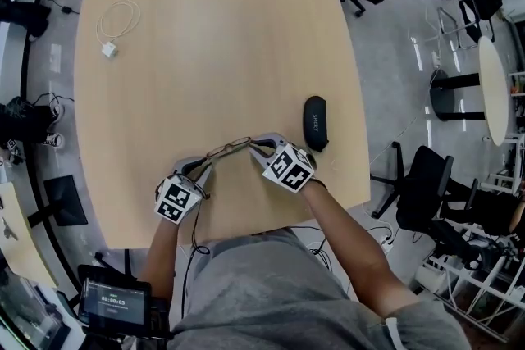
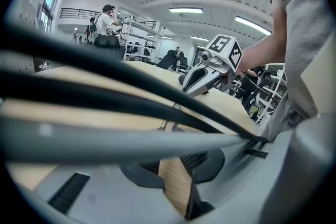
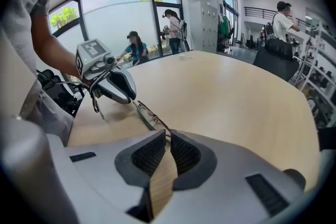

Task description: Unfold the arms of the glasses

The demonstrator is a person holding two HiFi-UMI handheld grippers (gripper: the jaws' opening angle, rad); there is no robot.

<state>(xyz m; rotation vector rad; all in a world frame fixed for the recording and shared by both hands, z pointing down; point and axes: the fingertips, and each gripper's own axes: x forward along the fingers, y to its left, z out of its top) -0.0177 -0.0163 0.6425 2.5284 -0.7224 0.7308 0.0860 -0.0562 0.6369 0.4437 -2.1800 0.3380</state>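
The glasses are by the bench's near edge, spanned between my grippers. My right gripper pinches one end. My left gripper stands narrowly apart around the other. The arms are hard to see, but I judge them unfolded, with only the release left.

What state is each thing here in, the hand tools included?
glasses: spanning both grippers, arms' fold unclear
left gripper: jaws slightly apart around the glasses' end
right gripper: shut on the glasses
glasses case: closed, lying flat
white cable: loosely coiled
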